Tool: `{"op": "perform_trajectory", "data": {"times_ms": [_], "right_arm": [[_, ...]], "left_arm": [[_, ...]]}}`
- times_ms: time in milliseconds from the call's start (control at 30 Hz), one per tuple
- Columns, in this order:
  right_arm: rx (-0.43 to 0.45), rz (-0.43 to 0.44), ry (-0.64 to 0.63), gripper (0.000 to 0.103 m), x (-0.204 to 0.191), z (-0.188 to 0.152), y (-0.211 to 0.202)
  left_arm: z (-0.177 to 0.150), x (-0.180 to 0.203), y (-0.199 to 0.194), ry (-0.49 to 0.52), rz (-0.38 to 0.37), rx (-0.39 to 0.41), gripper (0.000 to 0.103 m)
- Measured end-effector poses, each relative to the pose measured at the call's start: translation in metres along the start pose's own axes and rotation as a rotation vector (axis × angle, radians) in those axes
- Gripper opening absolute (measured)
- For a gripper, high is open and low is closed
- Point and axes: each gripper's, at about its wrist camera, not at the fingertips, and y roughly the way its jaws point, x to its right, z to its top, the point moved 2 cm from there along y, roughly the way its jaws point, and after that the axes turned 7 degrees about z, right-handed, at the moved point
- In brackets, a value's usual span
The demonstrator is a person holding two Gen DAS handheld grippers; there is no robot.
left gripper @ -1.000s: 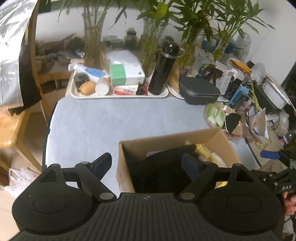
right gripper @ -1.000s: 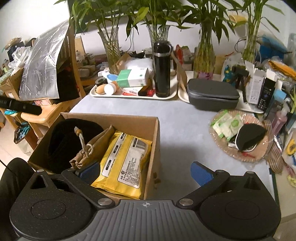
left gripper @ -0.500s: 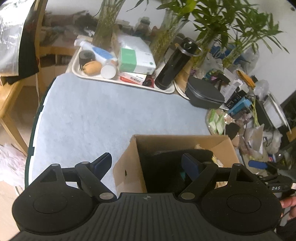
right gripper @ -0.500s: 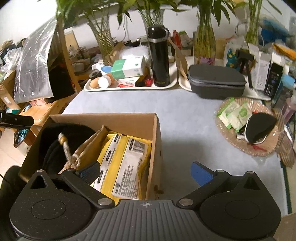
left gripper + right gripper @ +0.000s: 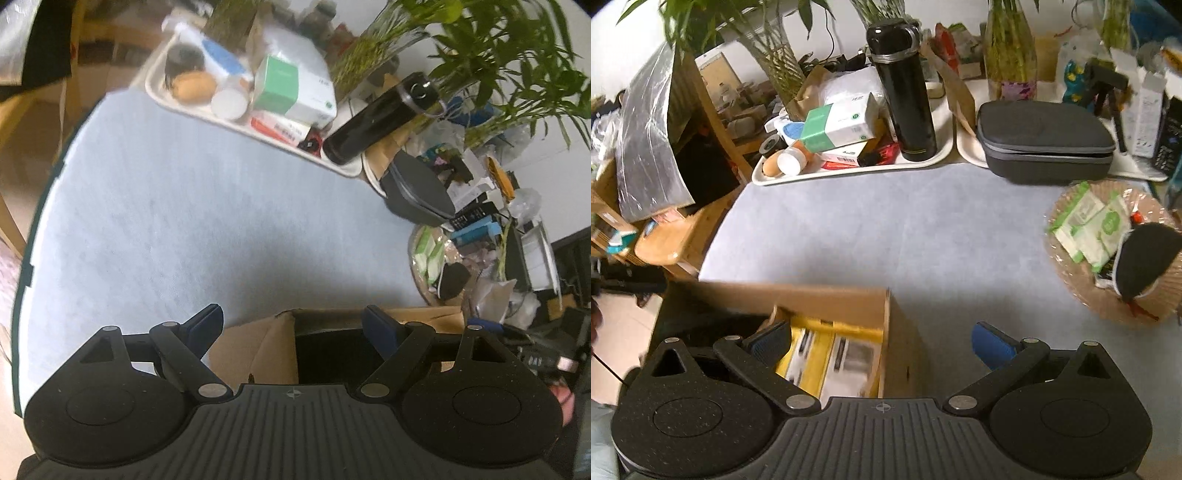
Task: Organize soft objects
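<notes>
A brown cardboard box (image 5: 827,299) stands on the grey table near its front edge; it also shows in the left wrist view (image 5: 258,343). Inside lies a yellow wipes pack (image 5: 827,354) and a dark soft item (image 5: 332,354). My left gripper (image 5: 293,325) is open and empty, above the box's left corner. My right gripper (image 5: 882,341) is open and empty, straddling the box's right wall. A woven basket (image 5: 1071,280) at the right holds green wipe packs (image 5: 1089,225) and a black pouch (image 5: 1145,254).
A white tray (image 5: 849,171) at the back carries boxes, tubes and a black flask (image 5: 905,88). A grey zip case (image 5: 1041,140) sits on a second tray. Vases of bamboo stand behind. A wooden chair (image 5: 672,236) is at the left.
Both grippers have pulled back and up from the box; the box now sits lower in both views and more table shows. Both stay open.
</notes>
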Motion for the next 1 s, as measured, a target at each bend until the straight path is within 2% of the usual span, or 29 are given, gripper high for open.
{"op": "perform_trajectory", "data": {"times_ms": [100, 200, 433, 567, 733, 1000], "right_arm": [[-0.046, 0.029, 0.035, 0.103, 0.010, 0.010, 0.014], [-0.104, 0.070, 0.077, 0.103, 0.021, 0.017, 0.029], [-0.202, 0.182, 0.218, 0.103, 0.037, 0.017, 0.054], [-0.234, 0.264, 0.275, 0.103, 0.035, 0.008, 0.056], [-0.252, 0.253, 0.285, 0.103, 0.037, 0.007, 0.056], [-0.223, 0.207, 0.277, 0.103, 0.046, 0.010, 0.050]], "left_arm": [[0.004, -0.007, 0.015, -0.007, -0.042, -0.082, 0.081], [0.007, -0.015, 0.028, -0.033, -0.070, -0.145, 0.074], [0.012, -0.014, 0.054, -0.037, -0.133, -0.257, 0.073], [0.019, -0.009, 0.058, -0.010, -0.139, -0.247, 0.072], [0.026, 0.000, 0.061, 0.024, -0.121, -0.243, 0.072], [0.025, 0.010, 0.060, 0.069, -0.033, -0.247, 0.073]]}}
